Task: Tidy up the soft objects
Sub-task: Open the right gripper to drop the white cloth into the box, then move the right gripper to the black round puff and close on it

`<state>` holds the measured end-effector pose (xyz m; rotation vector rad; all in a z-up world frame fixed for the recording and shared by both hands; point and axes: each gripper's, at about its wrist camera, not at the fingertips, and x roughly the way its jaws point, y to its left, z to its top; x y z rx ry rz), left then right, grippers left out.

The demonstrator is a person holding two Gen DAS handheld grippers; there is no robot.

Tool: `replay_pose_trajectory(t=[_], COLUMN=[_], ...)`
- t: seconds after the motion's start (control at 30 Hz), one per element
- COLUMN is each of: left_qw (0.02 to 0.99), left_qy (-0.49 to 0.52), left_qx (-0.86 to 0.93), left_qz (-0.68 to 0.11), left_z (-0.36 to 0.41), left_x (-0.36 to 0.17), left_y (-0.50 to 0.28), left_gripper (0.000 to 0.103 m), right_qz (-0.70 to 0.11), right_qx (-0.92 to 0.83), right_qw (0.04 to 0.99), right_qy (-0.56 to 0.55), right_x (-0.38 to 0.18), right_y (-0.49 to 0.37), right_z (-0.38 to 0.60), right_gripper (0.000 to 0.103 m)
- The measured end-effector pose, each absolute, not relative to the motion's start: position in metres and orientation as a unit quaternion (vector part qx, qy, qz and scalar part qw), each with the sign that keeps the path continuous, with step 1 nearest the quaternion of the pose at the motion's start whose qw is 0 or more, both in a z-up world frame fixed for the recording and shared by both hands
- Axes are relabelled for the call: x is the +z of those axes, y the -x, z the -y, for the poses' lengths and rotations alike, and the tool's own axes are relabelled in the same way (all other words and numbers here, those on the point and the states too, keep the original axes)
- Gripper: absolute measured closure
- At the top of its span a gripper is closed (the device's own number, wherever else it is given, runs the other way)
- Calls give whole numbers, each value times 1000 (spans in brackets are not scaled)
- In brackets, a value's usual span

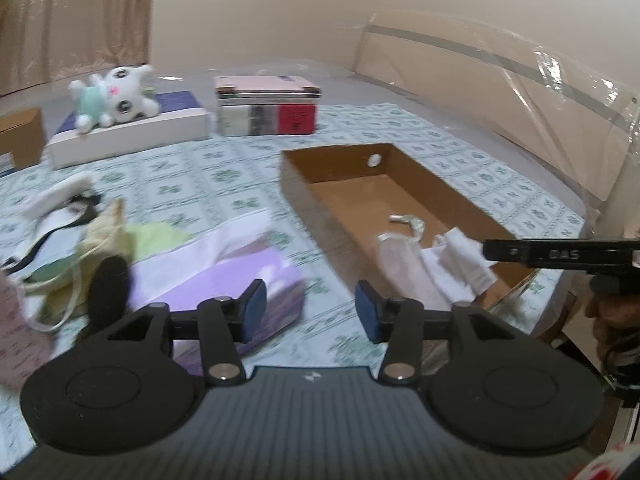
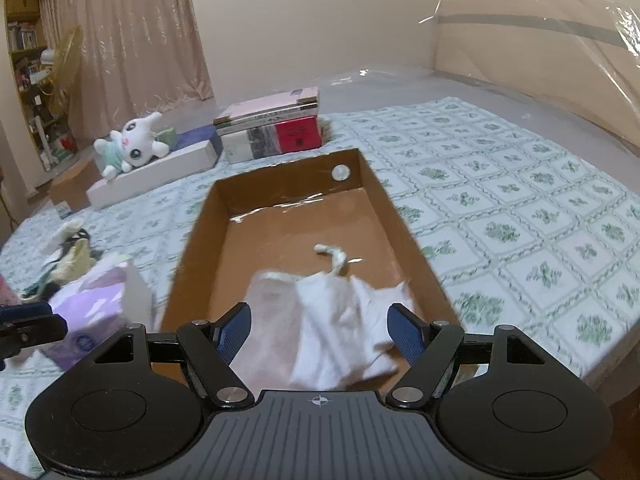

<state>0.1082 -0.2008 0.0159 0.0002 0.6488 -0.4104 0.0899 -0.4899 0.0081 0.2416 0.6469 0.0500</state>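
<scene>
A: Where is the crumpled white drawstring cloth pouch [image 2: 324, 328]?

B: Inside the shallow open brown cardboard box [image 2: 192, 240], at the end of the box nearest the cameras, with its twisted cord trailing toward the box's middle. It is somewhat blurred.

A: And the right gripper [image 2: 320, 330]?

B: Poised over that near end of the box, its blue-padded fingers [image 2: 236, 330] spread wide on either side of the pouch. They grip nothing (whether a pad brushes the cloth, I cannot tell).

A: The left gripper [image 1: 310, 306]?

B: To the left of the box, over the green-patterned white bedspread [image 1: 224, 176]. Its jaws are also parted wide, with nothing between them.

A: What else lies near the box?

B: Just left of it, a lilac rectangular tissue box with a white sheet standing out of the top [image 1: 240, 272]. Further left of the box, a loose heap of pale yellow, green and white fabric items [image 1: 76, 232], too blurred to separate.

A: Beyond the box?

B: Past its far end, a stack of books with a pink cover on top and a red one below [image 1: 266, 110]. Left of that stack, a white plush animal in a mint-green outfit [image 1: 114, 94] lies on a flat white box with a dark blue lid [image 1: 132, 128].
</scene>
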Motion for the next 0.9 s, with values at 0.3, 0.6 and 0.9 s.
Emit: replay_pose_trajectory(t=[0.3, 0.6, 0.9], left_qw=[935, 943, 941], left_qy=[7, 12, -3], left_qx=[-133, -81, -60], left_qz=[-327, -323, -333], left_z=[132, 70, 28], left_x=[15, 18, 10], left_y=[-73, -48, -39], left_gripper=[52, 42, 40], right_qz=[-311, -308, -316], right_qx=[66, 107, 127], right_qw=[937, 936, 933], right_qy=[-141, -131, -117], right_x=[21, 29, 28], right_y=[-55, -39, -40], right_z=[436, 375, 324], right_gripper=[28, 28, 28])
